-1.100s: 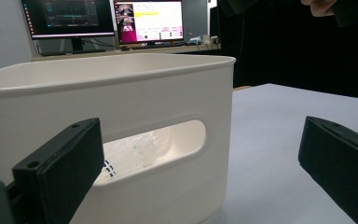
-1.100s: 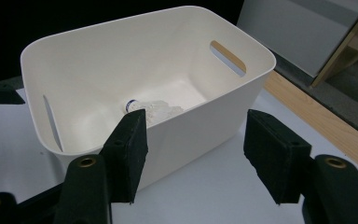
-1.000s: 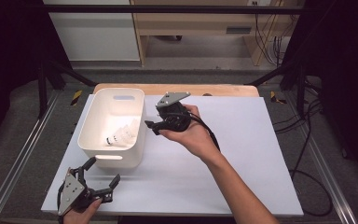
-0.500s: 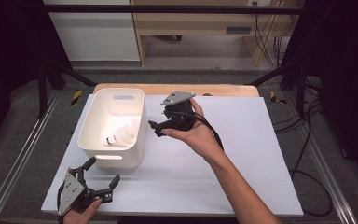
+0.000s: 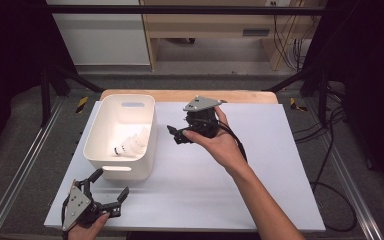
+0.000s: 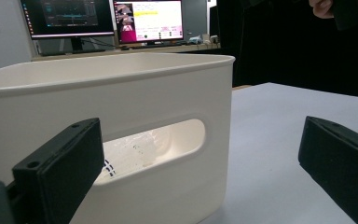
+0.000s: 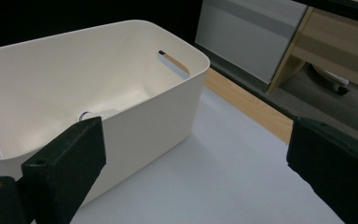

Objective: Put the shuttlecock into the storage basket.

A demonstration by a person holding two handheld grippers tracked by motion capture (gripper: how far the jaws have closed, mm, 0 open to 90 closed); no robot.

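A white plastic bin (image 5: 152, 131) stands on the left part of the white table top (image 5: 240, 175). White shuttlecocks (image 5: 130, 144) lie inside it. A hand holds my right gripper (image 5: 175, 135) in the air just right of the bin, pointing at its wall (image 7: 161, 105). Its jaws have just been opening and stand wide, with nothing between them (image 7: 196, 163). My left gripper (image 5: 111, 182) rests at the table's front left, open and empty, facing the bin's near wall (image 6: 121, 95). A shuttlecock (image 6: 135, 151) shows through that wall's handle slot.
A wooden board (image 5: 180, 94) edges the table's far side. Metal rails (image 5: 20, 175) run along both sides, and cables (image 5: 330, 165) lie on the floor at the right. Monitors (image 6: 147, 21) stand behind the bin in the left gripper view.
The right gripper's jaws have spread wider, and the hand has shifted slightly right, away from the bin. The left gripper has not moved.
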